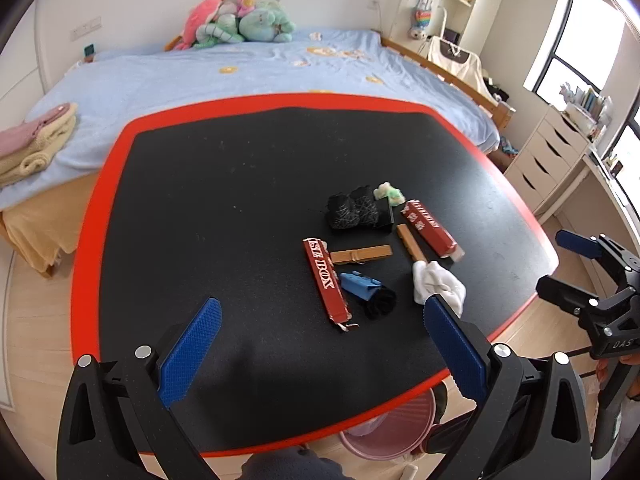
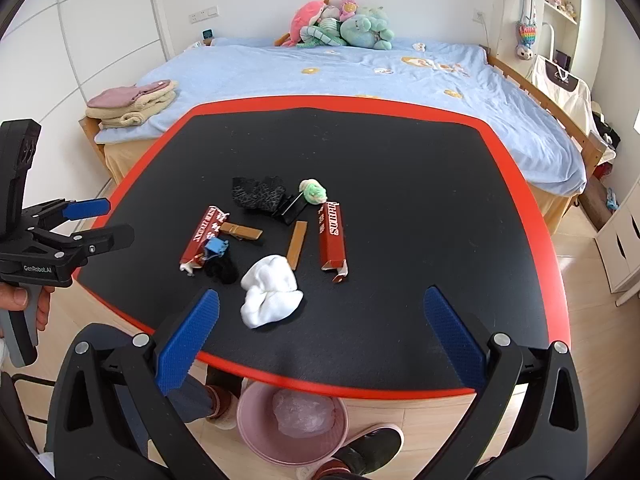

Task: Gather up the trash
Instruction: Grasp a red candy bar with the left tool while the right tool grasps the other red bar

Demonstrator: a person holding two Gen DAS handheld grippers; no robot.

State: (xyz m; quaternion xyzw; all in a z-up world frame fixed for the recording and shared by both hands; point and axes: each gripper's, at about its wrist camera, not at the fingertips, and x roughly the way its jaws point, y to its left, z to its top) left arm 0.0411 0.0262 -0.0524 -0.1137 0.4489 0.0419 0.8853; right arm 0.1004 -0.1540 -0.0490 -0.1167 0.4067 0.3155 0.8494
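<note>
- The bed with its pale blue cover fills the far side, well beyond both tongs, with a heap of plush toys at its head and folded towels on the corner toward the left tongs.
- The surface, black with a red rim, lies directly ahead of and under both tongs.
- The pink bin stands on the floor under the near edge of the surface, below the right tongs, with crumpled clear plastic inside.
- The left tongs hang wide apart over the near part of the surface, holding nothing.
- The right tongs are likewise spread wide and empty, above the near edge.
- A white crumpled cloth lies just ahead of the right tongs, closest of the clutter, near its left finger.
- Two red cartons: one ahead of the right tongs, the other ahead of the left tongs between its fingers.
- A black netted bundle sits farthest from both tongs, touching a small black box.
- Two brown clothespins lie between the cartons.
- A blue folded scrap rests on a black wad, beside the left-hand carton.
- A small green-white wad lies beyond the black box.
</note>
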